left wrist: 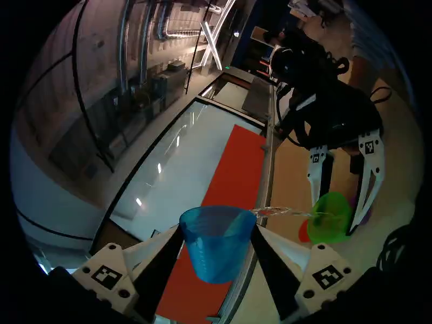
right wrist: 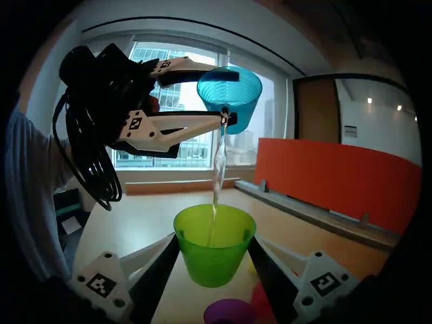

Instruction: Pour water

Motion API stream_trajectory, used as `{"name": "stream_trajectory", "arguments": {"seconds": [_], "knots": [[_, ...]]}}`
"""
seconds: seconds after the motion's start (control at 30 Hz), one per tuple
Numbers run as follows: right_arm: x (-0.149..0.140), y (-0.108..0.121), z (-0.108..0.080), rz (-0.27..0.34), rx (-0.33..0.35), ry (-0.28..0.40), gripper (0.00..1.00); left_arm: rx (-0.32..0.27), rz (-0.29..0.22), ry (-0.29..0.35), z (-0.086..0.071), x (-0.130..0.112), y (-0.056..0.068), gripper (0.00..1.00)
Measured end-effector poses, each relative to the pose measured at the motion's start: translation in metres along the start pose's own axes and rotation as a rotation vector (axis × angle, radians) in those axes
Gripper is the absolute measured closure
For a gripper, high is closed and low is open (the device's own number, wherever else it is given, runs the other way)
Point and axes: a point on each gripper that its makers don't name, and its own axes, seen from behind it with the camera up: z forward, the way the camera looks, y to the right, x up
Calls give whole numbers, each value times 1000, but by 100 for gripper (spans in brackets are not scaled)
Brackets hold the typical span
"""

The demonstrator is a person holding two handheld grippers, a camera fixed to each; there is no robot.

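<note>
- My left tongs (left wrist: 217, 229) are closed on the blue cup (left wrist: 217, 251), one finger on each side of its wall just under the rim. The cup is tipped over, high above the tabletop (right wrist: 140, 216).
- The blue cup looks like thin plastic: light, smooth and a bit springy. I judge a firm but not crushing hold below the stiffer rim is best, since it tapers and could slide out downward.
- A thin stream of water (right wrist: 218, 162) runs from its lip down into the cup below.
- My right tongs (right wrist: 214, 237) grip the green cup (right wrist: 214, 262) the same way, upright and lifted off the tabletop, directly under the stream.
- This cup grows heavier as it fills, so I expect it to need the tighter squeeze, and wet walls would be slippery.
- A purple cup (right wrist: 229, 312) sits below it.
</note>
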Motion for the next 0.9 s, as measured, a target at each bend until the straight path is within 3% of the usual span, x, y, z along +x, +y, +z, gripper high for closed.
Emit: {"name": "stream_trajectory", "arguments": {"seconds": [0.9], "knots": [[3, -1, 2, -7, 1, 5, 12, 13, 193, -12, -7, 6, -9, 14]]}}
